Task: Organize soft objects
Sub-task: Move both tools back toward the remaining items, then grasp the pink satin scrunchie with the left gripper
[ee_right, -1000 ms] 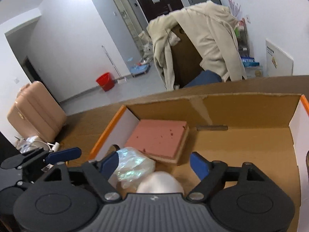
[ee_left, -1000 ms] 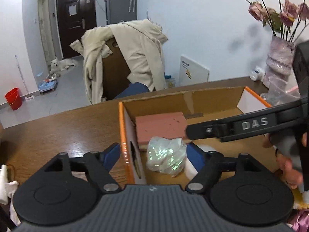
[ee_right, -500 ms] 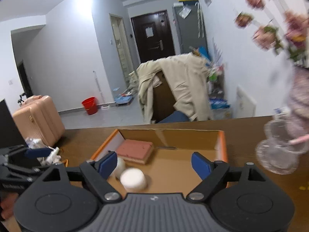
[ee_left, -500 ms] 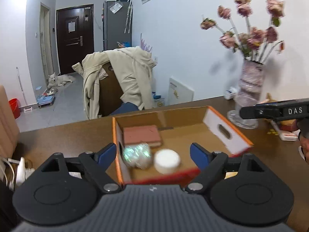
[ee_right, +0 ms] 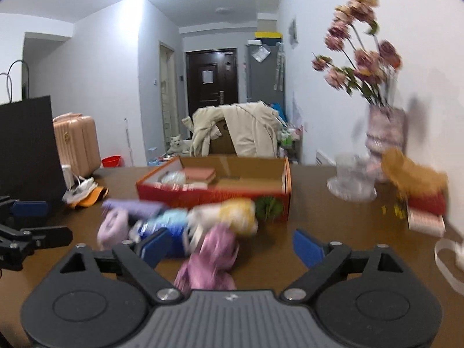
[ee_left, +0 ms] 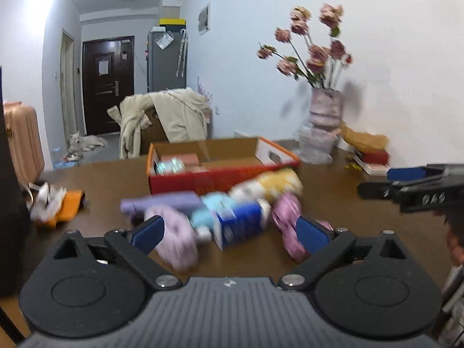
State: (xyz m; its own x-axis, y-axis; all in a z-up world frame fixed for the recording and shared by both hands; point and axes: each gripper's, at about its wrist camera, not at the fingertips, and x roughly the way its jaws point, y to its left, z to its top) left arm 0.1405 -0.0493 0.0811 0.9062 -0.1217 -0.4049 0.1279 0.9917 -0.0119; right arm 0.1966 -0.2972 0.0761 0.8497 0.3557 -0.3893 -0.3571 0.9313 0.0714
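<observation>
An orange cardboard box (ee_left: 220, 178) (ee_right: 211, 195) stands mid-table and holds a pink sponge block (ee_right: 200, 174) and a shiny crumpled bag (ee_left: 168, 165). In front of it lies a blurred pile of soft things: a purple cloth (ee_left: 162, 201), a lilac bundle (ee_left: 177, 237), a blue packet (ee_left: 240, 223), a yellow-white bundle (ee_left: 272, 184) and a pink bundle (ee_right: 214, 255). My left gripper (ee_left: 229, 232) hangs just short of the pile, jaws opening, gripping nothing. My right gripper (ee_right: 232, 246) is level with it on the right, jaws also opening, its pads off the pink bundle.
A vase of pink flowers (ee_left: 324, 116) and a glass dish (ee_right: 351, 178) stand at the back right, with books (ee_left: 374, 159) beside them. A black screen (ee_right: 26, 145) and an orange-white rag (ee_left: 55, 203) sit on the left. A chair draped with a coat (ee_left: 171, 121) is behind the table.
Both grippers have pulled far back from inside the box, and the pile of soft things has come into view. Both pairs of jaws stand wider.
</observation>
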